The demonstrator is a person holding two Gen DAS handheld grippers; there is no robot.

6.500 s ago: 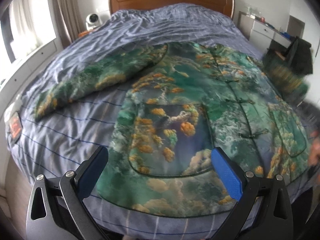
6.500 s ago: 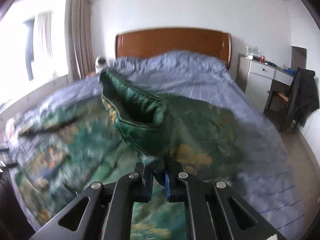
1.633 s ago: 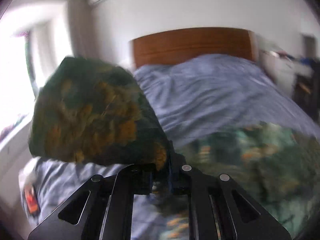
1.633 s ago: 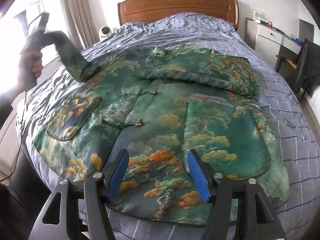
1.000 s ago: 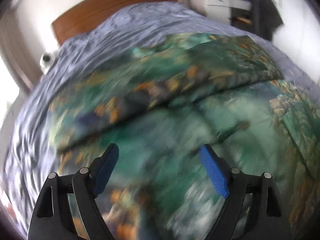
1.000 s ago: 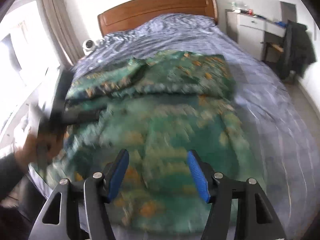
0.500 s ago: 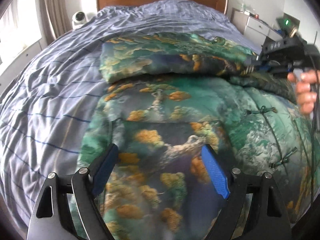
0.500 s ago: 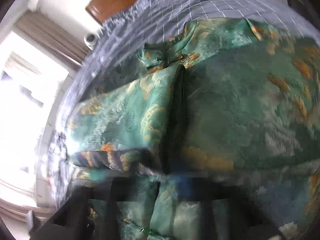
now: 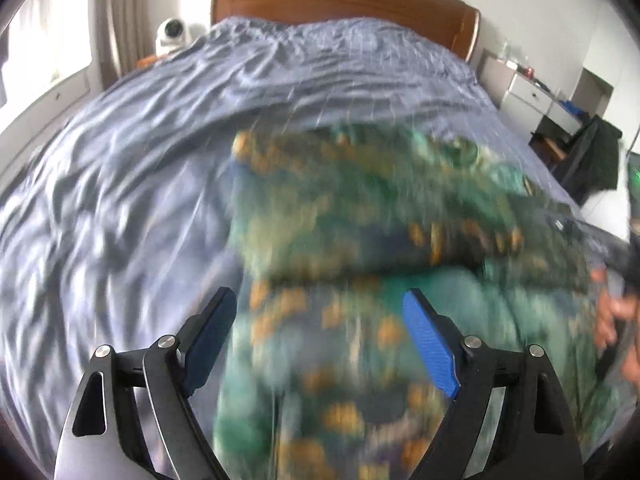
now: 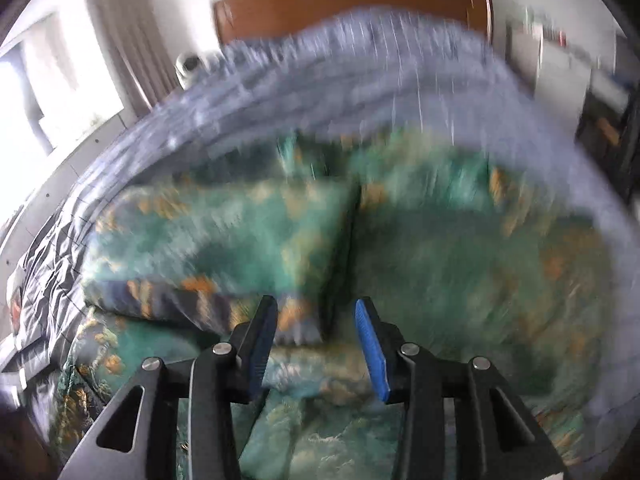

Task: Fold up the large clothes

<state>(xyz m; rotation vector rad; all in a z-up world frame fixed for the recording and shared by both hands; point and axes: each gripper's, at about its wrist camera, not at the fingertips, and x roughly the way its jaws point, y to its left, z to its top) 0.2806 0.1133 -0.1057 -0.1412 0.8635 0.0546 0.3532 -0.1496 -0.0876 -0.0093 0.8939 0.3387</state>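
Left gripper [image 9: 320, 336] hangs spread wide above the green jacket's [image 9: 360, 240] left edge, bare bedspread [image 9: 120, 184] beside; right gripper [image 10: 316, 344] opening, nothing pinched.

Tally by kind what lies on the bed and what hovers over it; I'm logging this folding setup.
Green printed jacket: 1
Blue-grey bedspread: 1
Grippers, left gripper and right gripper: 2
Total: 4
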